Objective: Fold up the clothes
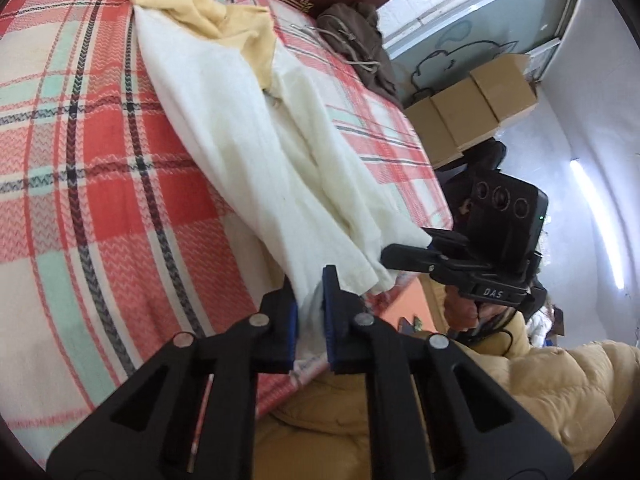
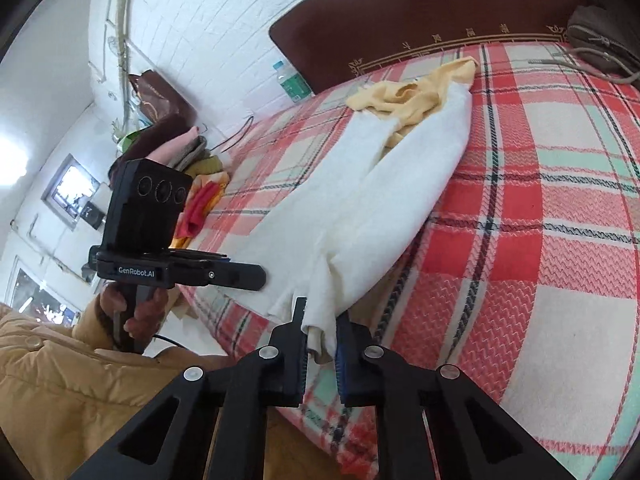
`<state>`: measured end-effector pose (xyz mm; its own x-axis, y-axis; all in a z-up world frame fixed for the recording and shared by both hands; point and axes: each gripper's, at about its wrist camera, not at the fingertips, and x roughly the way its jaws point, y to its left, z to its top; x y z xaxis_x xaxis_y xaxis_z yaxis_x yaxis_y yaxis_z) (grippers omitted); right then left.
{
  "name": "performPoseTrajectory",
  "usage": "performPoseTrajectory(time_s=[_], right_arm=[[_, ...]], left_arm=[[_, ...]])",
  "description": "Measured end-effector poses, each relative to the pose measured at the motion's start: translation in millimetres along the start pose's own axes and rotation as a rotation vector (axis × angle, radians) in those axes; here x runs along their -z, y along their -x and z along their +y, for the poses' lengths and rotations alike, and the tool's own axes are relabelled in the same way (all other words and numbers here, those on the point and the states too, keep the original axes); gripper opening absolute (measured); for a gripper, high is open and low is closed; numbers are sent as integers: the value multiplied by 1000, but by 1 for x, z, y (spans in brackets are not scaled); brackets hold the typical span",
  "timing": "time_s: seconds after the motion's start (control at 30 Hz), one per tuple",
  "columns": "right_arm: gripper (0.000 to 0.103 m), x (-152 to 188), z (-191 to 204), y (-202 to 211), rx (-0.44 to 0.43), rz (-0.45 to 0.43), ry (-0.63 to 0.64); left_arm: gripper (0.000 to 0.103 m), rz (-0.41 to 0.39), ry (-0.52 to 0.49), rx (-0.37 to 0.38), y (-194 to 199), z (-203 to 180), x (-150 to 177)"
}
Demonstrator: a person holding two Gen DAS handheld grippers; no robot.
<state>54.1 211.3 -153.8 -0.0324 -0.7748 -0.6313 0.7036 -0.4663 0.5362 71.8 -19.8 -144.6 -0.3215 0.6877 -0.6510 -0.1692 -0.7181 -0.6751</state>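
A white garment (image 1: 248, 136) with a yellow part (image 1: 224, 20) at its far end lies stretched along the plaid bed (image 1: 80, 160). My left gripper (image 1: 310, 312) is shut on the garment's near hem, at the bed's front edge. My right gripper (image 1: 404, 254) shows in the left wrist view, shut on the hem just beside it. In the right wrist view the right gripper (image 2: 322, 340) pinches the white garment (image 2: 384, 200), whose yellow part (image 2: 412, 96) lies near the headboard. The left gripper (image 2: 256, 276) shows to its left at the hem.
A brown garment (image 1: 360, 44) lies at the bed's far corner by the dark headboard (image 2: 420, 12). Cardboard boxes (image 1: 468, 108) stand beside the bed. Folded clothes (image 2: 192, 184) and a water bottle (image 2: 292, 80) sit on the other side. The person's tan jacket (image 1: 520, 400) is close behind the grippers.
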Motion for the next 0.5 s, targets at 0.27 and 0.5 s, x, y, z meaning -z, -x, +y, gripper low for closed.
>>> performPoseTrajectory(time_s=[0.27, 0.5], right_arm=[[10, 28, 28, -3, -36, 93, 18], [10, 31, 16, -8, -7, 110, -39]], left_arm=[[12, 29, 35, 44, 22, 3, 33], [40, 71, 86, 21, 6, 23, 43]])
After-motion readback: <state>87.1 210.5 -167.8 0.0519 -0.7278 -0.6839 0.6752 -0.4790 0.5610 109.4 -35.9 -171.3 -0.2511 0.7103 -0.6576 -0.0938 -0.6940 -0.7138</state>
